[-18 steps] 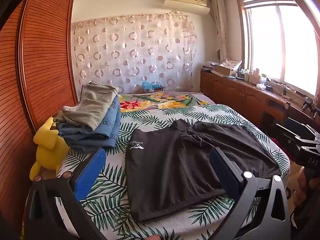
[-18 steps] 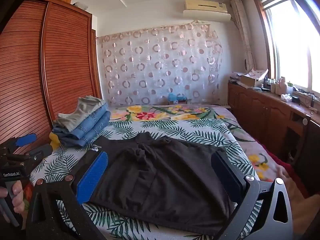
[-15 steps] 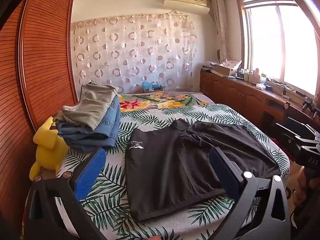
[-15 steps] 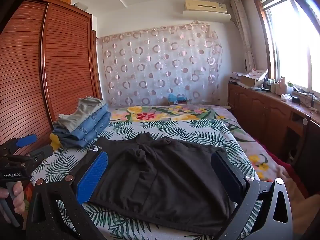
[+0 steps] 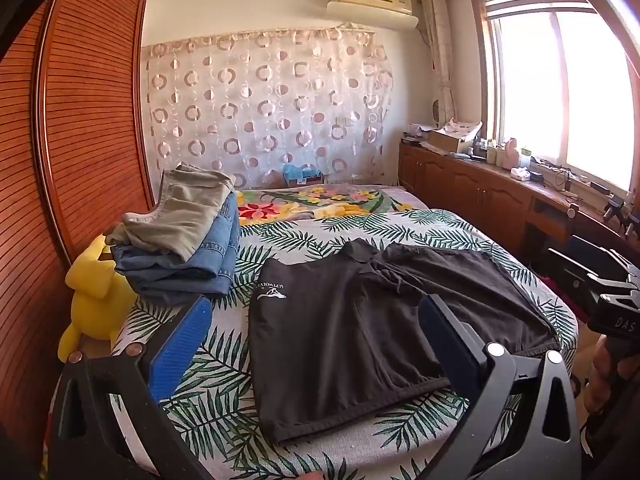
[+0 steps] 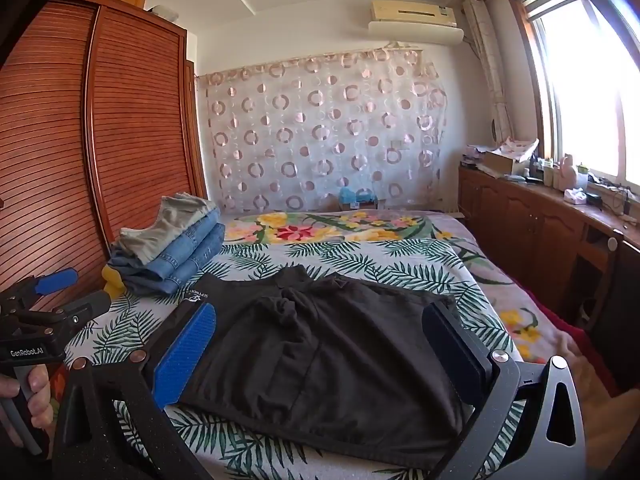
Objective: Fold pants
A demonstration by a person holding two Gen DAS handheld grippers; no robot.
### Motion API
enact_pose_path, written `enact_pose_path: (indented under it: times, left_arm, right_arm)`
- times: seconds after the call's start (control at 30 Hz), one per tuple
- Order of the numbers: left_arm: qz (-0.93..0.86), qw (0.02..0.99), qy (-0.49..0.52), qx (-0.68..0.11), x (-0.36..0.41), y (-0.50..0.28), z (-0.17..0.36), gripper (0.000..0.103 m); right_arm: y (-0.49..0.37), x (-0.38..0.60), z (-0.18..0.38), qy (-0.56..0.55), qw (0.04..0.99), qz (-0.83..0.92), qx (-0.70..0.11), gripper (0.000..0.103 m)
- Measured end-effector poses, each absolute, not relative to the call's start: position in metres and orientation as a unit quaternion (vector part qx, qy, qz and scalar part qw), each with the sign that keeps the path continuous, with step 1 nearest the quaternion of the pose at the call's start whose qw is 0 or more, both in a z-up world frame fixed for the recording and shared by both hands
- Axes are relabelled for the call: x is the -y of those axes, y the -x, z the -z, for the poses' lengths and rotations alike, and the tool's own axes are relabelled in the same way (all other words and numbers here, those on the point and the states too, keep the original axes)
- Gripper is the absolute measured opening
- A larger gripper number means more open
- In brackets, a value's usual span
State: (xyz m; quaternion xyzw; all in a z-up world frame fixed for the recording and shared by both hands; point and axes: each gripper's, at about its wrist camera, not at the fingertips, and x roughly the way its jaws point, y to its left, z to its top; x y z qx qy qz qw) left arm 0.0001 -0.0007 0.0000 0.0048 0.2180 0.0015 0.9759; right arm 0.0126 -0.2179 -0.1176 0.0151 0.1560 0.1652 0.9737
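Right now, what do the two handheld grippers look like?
The left gripper and the right gripper look alike: black triangular-cutout frames with silver round bolts and ribbed blue finger pads. White lettering "GenRobot.AI" marks the left gripper's black body, seen from the right wrist.

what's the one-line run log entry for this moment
stage: before first fold | black pants: flat on bed | left gripper: open, empty | right gripper: open, empty

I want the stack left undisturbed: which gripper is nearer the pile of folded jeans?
Left. The left gripper hovers over the bed's near left side, with the pile of folded jeans just ahead-left. The right gripper sits farther right, over the black pants.
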Motion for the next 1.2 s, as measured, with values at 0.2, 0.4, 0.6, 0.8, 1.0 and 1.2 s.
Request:
enact_pose_path:
  times: [0.2, 0.4, 0.6, 0.8, 1.0, 1.2]
  left_arm:
    - [-0.001, 0.976, -0.004, -0.218, 0.0005, 0.0003, -0.0002, 0.103]
    - [-0.001, 0.976, -0.004, -0.217, 0.0006, 0.0006, -0.0003, 0.103]
    - [-0.002, 0.976, -0.005, -0.216, 0.0007, 0.0006, -0.0002, 0.103]
    - [-0.001, 0.976, -0.005, -0.216, 0.0006, 0.0008, -0.0002, 0.103]
    - [-0.001, 0.976, -0.005, -0.216, 0.0009, 0.0008, -0.0001, 0.103]
    - [-0.001, 0.977, -0.005, -0.214, 0.0053, 0.0013, -0.0017, 0.103]
  right_arm:
    - [-0.0102, 0.2192, 0.1164, -0.017, 0.974, -0.166, -0.155, 0.103]
    - [-0.0109, 0.2196, 0.1167, -0.016, 0.974, -0.166, -0.155, 0.103]
    - [-0.0101, 0.2189, 0.117, -0.017, 0.974, -0.166, -0.155, 0.103]
    - [-0.0109, 0.2197, 0.1161, -0.016, 0.974, -0.166, -0.156, 0.103]
    - [-0.0101, 0.2193, 0.1161, -0.017, 0.974, -0.166, -0.156, 0.103]
    - [-0.011, 0.2197, 0.1164, -0.016, 0.974, -0.166, -0.155, 0.103]
